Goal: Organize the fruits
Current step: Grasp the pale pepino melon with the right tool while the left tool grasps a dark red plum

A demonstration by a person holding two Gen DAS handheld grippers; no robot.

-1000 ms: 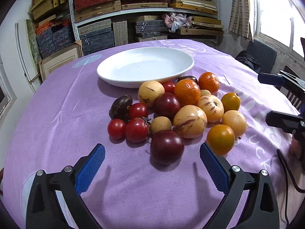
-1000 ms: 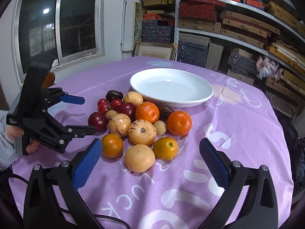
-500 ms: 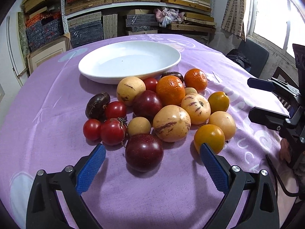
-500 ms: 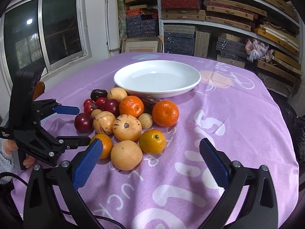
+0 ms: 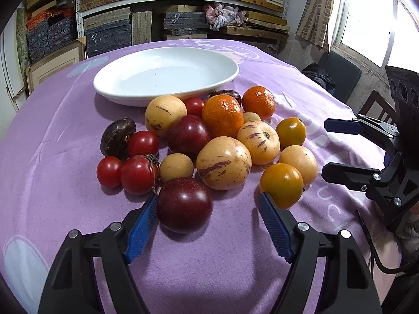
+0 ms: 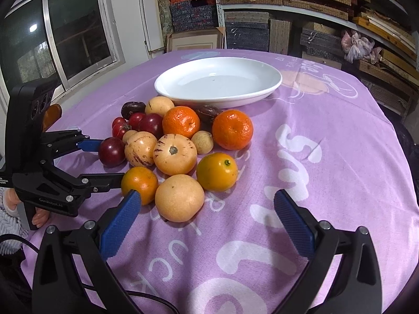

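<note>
many fruits [image 5: 222,141] in one heap on the purple tabletop [image 5: 65,120], just in front of a white plate [image 5: 167,74] holding nothing. nearest in the left view: a dark plum [image 5: 184,205], sitting between the spread fingers of the left hand-held gripper [image 5: 208,225], its left side touching or almost touching the left blue pad [image 5: 141,229], well clear of the right one; gripped by nothing yet. behind the plum, a striped melon [image 5: 224,162], a small tan fruit [image 5: 176,167] and tomatoes [image 5: 138,174]; to the right, an orange tomato [image 5: 281,184] just at the right pad's tip. farther back, two mandarins [image 5: 222,115] close to the plate's rim.

right hand-held gripper [image 6: 207,222] wide open too, empty, low over the tabletop, with a pale round fruit [image 6: 179,197] close ahead between its fingers and an orange tomato at its left tip. shelves [image 6: 301,2] of stacked boxes behind, a window [image 6: 68,31] to the left in that view.
</note>
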